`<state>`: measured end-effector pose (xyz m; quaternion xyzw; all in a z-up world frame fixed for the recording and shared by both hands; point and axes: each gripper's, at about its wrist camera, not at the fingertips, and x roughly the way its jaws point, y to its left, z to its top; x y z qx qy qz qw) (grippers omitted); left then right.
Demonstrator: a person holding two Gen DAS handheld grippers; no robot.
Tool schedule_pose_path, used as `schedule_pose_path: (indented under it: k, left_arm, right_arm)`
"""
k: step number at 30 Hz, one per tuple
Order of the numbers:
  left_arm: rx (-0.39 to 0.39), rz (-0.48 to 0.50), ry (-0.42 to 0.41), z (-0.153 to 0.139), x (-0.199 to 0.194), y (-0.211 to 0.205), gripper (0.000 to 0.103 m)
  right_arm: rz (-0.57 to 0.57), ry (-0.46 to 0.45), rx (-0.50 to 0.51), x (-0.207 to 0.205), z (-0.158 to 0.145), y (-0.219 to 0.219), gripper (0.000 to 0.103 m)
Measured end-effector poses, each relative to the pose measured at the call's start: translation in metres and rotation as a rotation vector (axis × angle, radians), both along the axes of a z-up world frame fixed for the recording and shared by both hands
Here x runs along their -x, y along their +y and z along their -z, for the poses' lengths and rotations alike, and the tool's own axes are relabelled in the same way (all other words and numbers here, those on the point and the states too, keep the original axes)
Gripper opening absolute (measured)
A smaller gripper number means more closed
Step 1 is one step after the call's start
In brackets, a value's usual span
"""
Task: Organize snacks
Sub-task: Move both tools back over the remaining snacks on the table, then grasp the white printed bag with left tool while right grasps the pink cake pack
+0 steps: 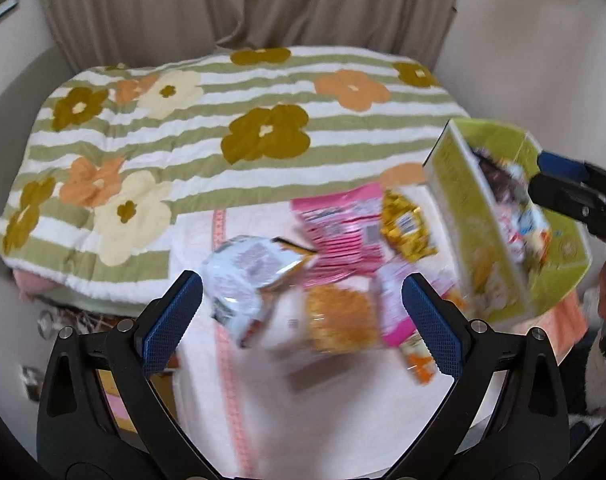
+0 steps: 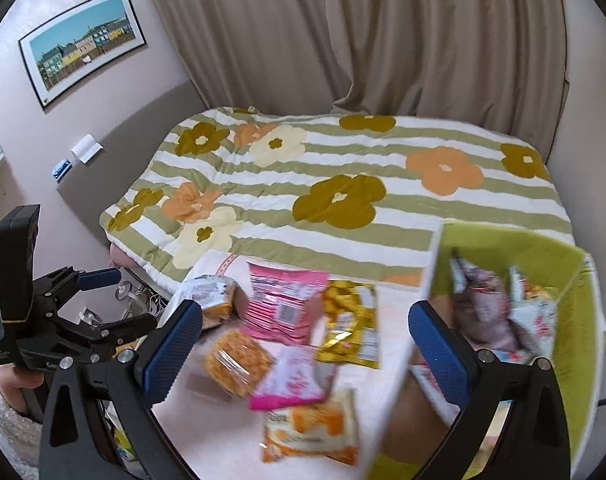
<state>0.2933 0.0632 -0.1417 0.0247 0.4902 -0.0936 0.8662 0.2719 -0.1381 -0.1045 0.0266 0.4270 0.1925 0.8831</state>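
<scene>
presently both sets of jaws stand wide apart, nothing between the blue pads. left gripper (image 1: 301, 316) hangs over the near part of the snack heap; right gripper (image 2: 305, 350) hangs a bit right of it, its right finger just beside the near wall of the lime-green cardboard box (image 2: 575, 292). whether that finger touches the wall, cannot tell.

between the left pads: a white-and-silver foil bag (image 1: 249, 276), puffed, and a clear-wrapped pack of orange crackers (image 1: 339, 320). judgement: both light; the foil is slick and air-filled, so take it by a crimped end seam, not the belly. the crackers look brittle, so pinch lightly across the flat faces.

farther out, a pink crinkled snack bag (image 2: 287, 304), a gold foil pouch (image 2: 349, 324), a small pink-and-white sachet (image 2: 297, 376) and an orange-and-white packet (image 2: 311, 428), lying loose and partly overlapping on a pale pink cloth (image 2: 215, 448). all soft, thin and likely to slide on each other.

the box stands tilted at right, already holding several packets. it is stiff but light and open-topped, and may tip or skid if nudged. blur over the near packets hides print and edges.

far side: striped quilt with flowers (image 2: 343, 184), beige curtain (image 2: 383, 32).
</scene>
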Motion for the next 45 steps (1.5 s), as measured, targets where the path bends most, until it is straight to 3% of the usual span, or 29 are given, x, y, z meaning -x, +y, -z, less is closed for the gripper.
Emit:
schedule_pose_path:
  k: [8,16,21,28,31,45]
  left_arm:
    - [-0.013,0.178,0.126,0.057,-0.041,0.047,0.099]
    - [-0.044,0.316,0.262,0.12,-0.077,0.044,0.099]
    - [-0.027,0.33,0.322,0.145,-0.092,0.043,0.099]
    - [0.003,0.321,0.36,0.162,-0.106,0.045,0.099]
    - [0.021,0.321,0.371,0.166,-0.107,0.046,0.09]
    - [0.116,0.285,0.326,0.16,-0.108,0.06,0.074]
  right_arm:
    - [0.129,0.108,0.026,-0.023,0.047,0.051,0.103]
    - [0.184,0.219,0.07,-0.037,0.098,0.069,0.103]
    - [0.223,0.225,0.081,-0.044,0.117,0.067,0.103]
    - [0.232,0.249,0.075,-0.054,0.134,0.067,0.103]
    - [0.219,0.241,0.078,-0.056,0.137,0.072,0.103]
    - [0.213,0.273,0.067,-0.065,0.152,0.084,0.102]
